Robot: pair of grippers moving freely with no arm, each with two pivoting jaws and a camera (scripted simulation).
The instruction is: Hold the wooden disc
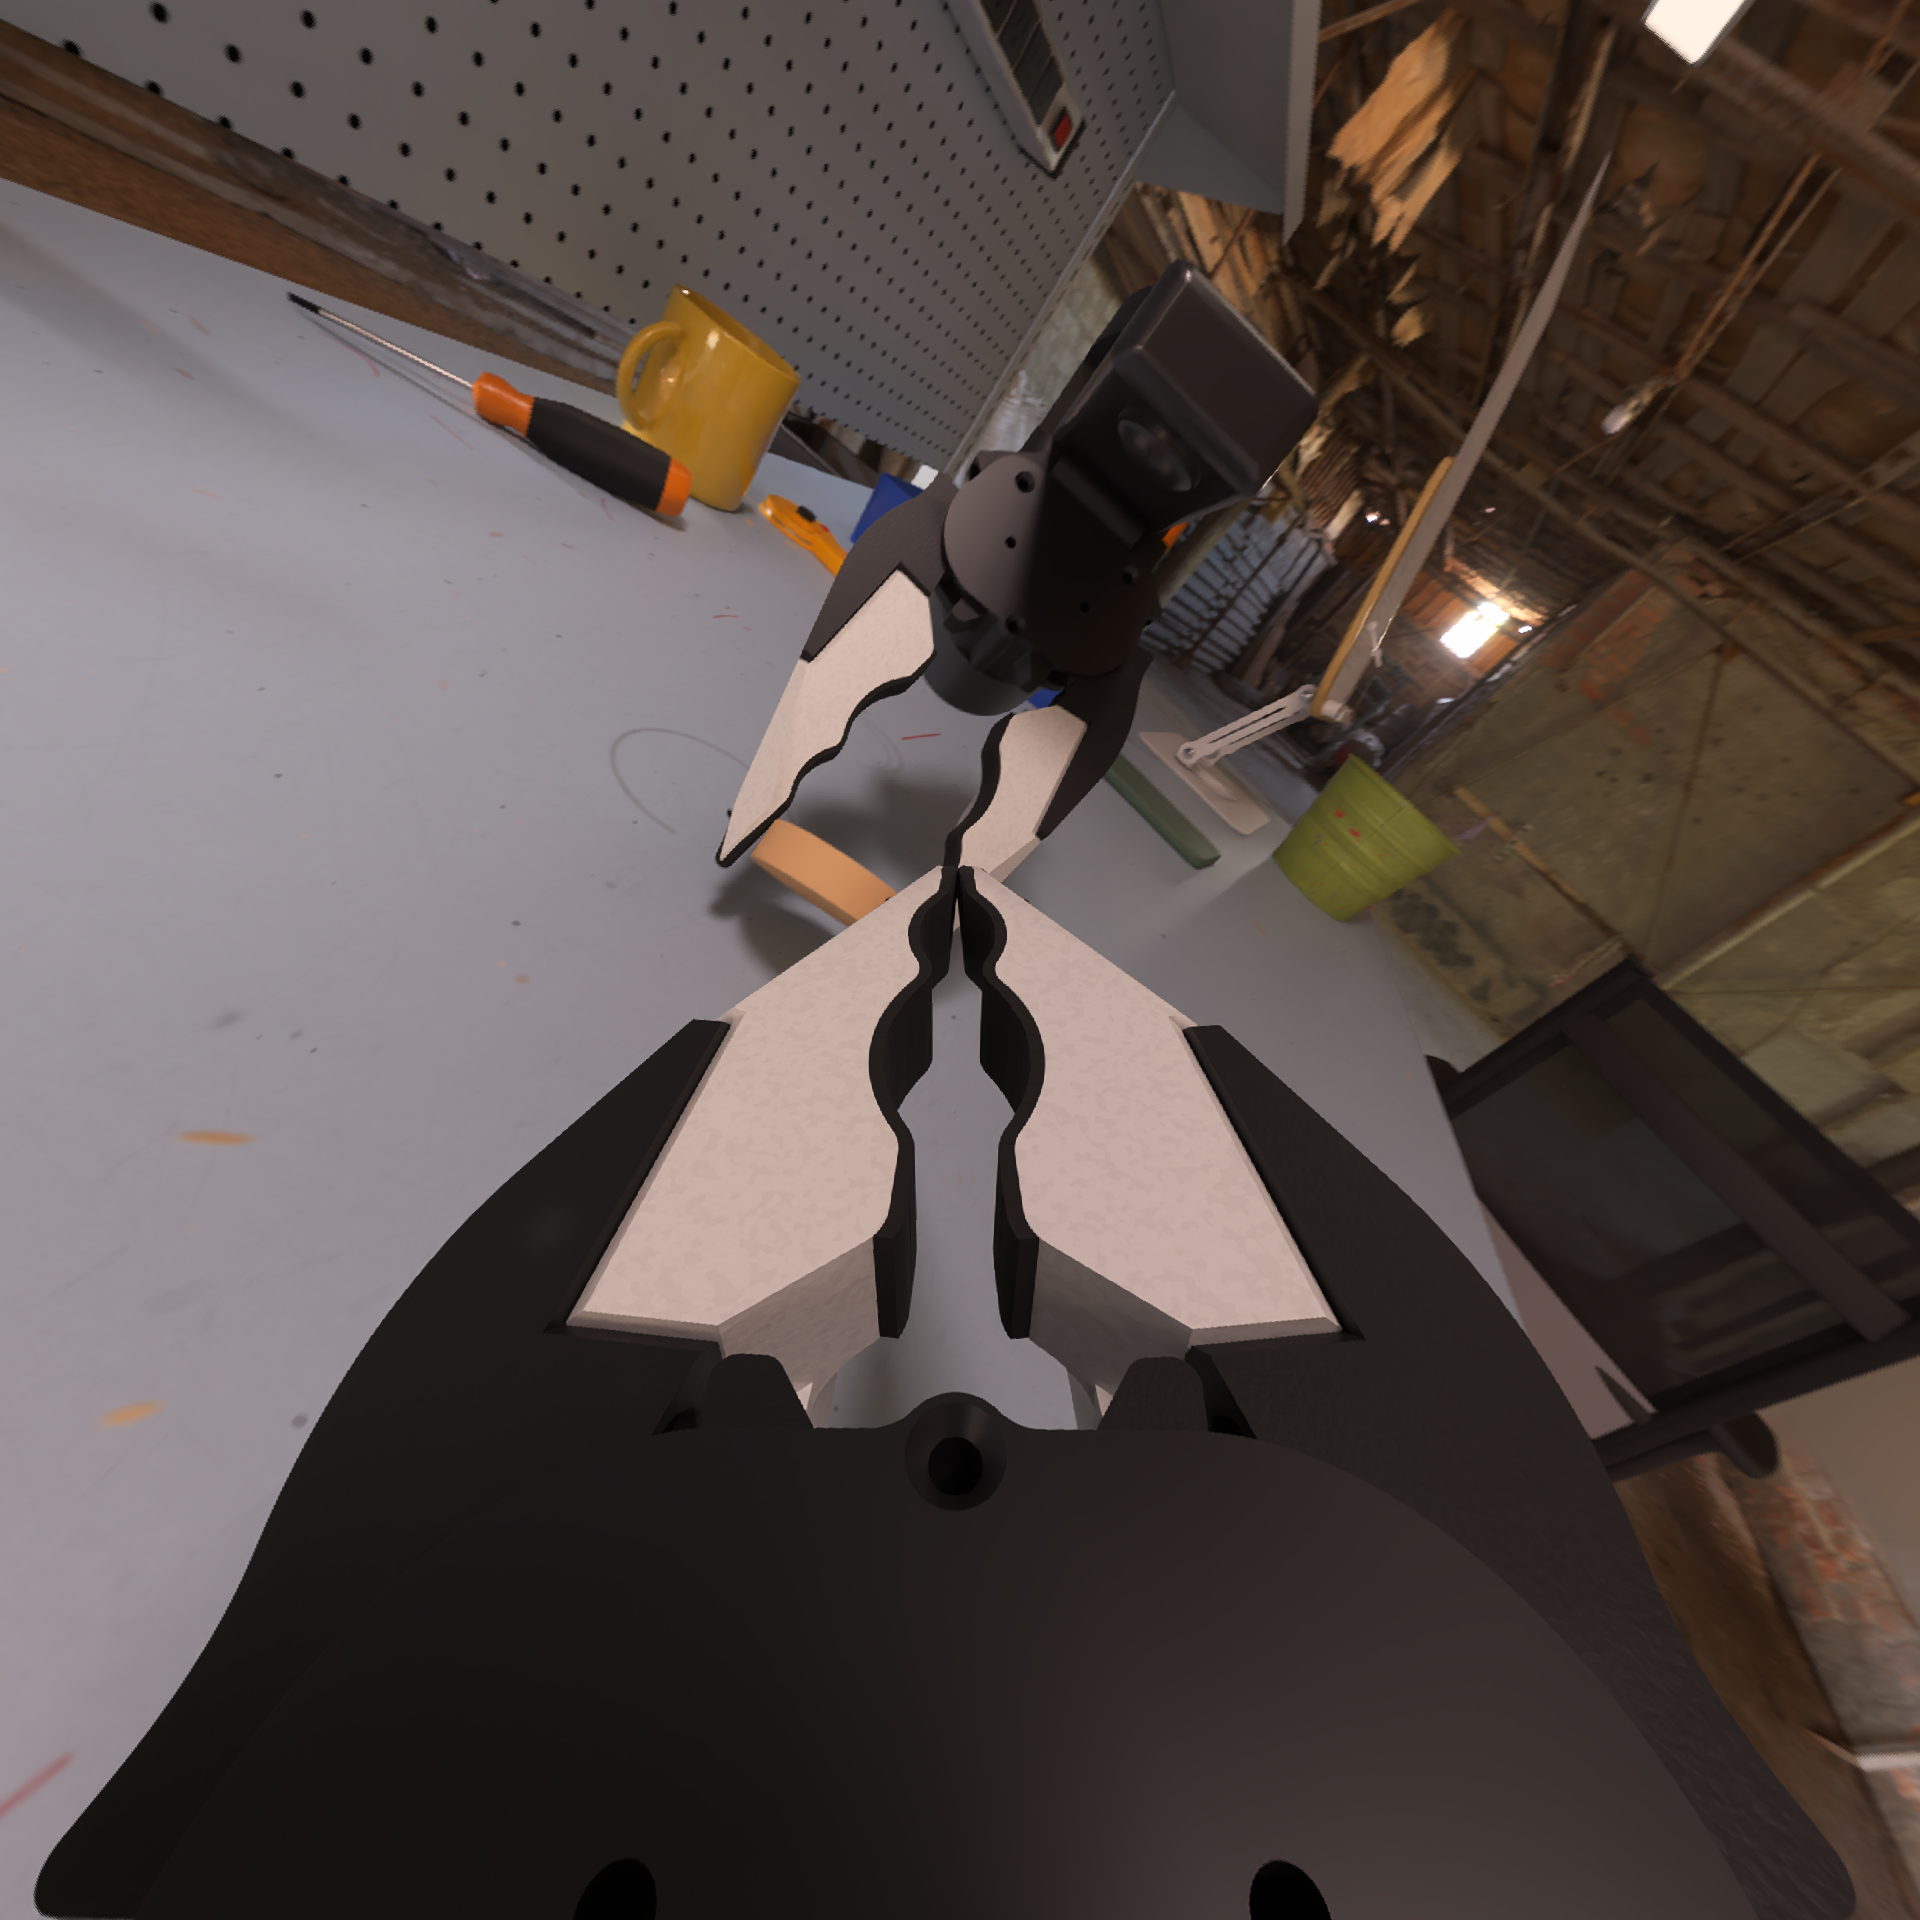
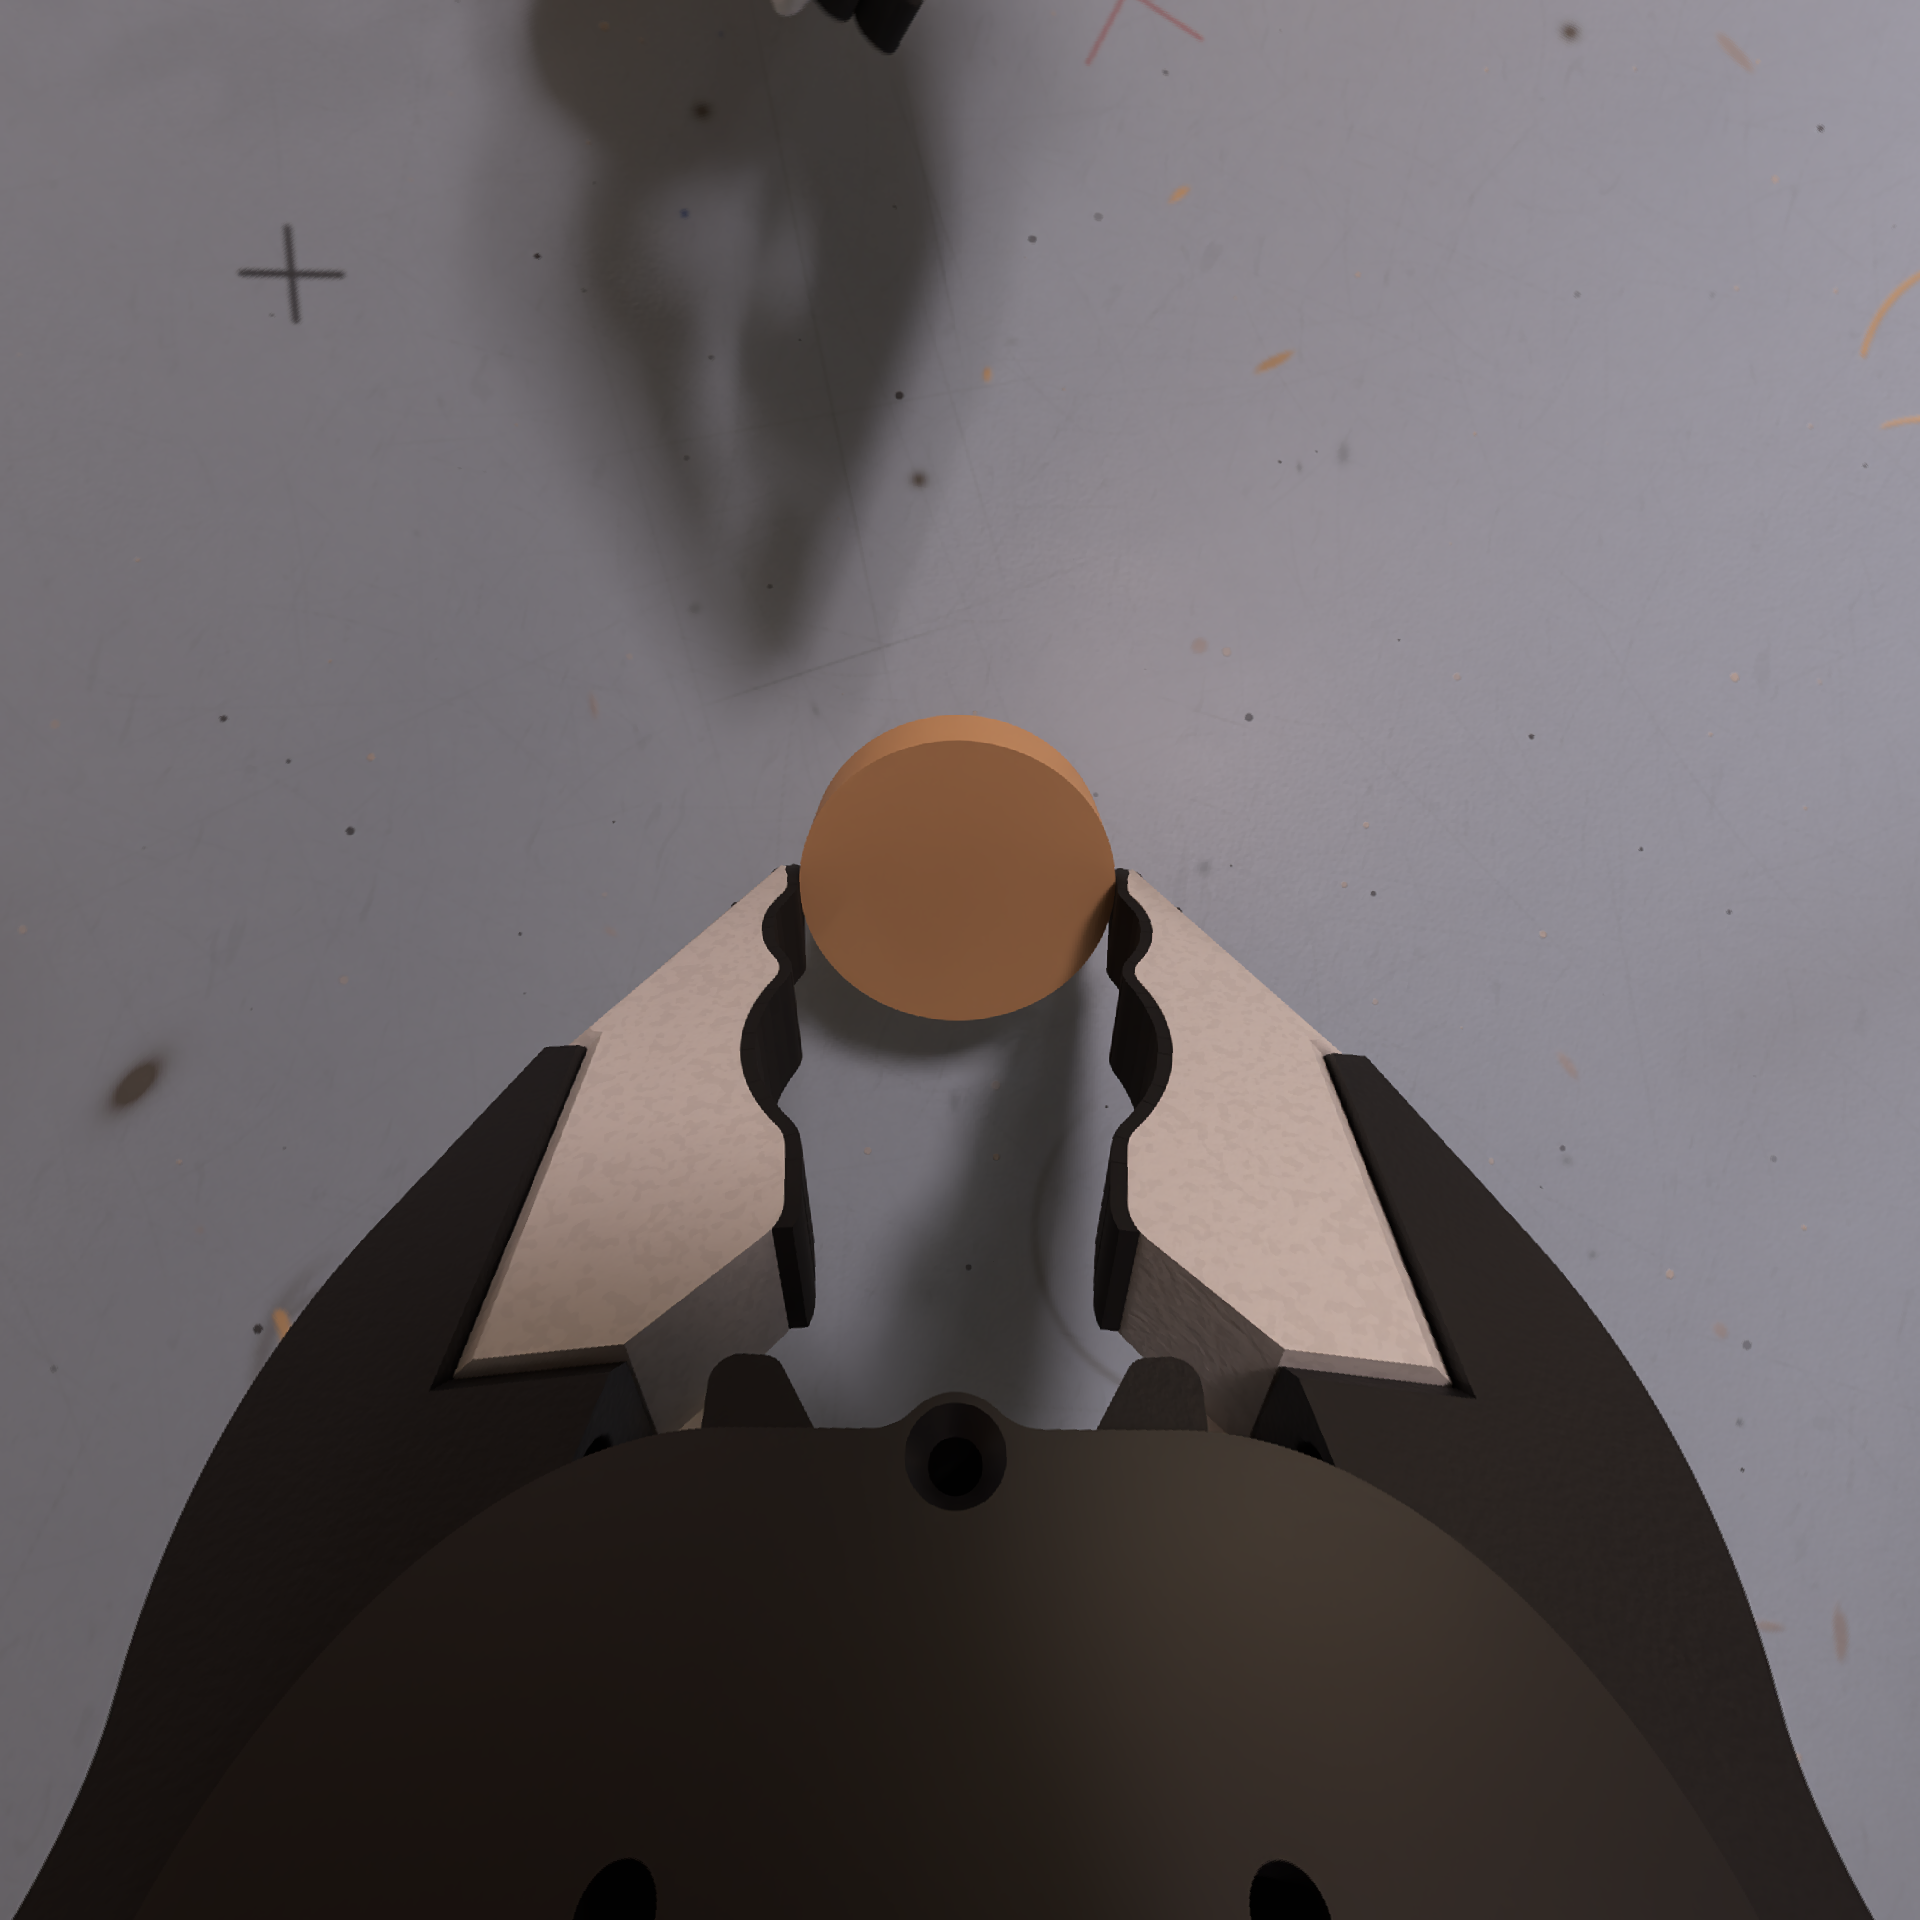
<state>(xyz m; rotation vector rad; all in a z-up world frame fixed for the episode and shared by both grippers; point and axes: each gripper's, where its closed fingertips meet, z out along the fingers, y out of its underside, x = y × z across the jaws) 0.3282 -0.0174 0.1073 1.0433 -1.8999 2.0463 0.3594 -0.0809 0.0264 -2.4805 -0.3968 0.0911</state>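
Observation:
The wooden disc is a flat round tan piece. In the right wrist view it sits between my right gripper's fingertips, which touch its rim on both sides; a shadow lies under it on the grey table. In the left wrist view the disc shows partly, between the right gripper's white fingers, which point down at the table. My left gripper is shut and empty, its tips just in front of the disc. A bit of it shows at the top of the right wrist view.
A yellow mug and an orange-and-black screwdriver lie at the back by the pegboard wall. A green block lies near the table's right edge. Beyond that edge are a green bucket and a black shelf.

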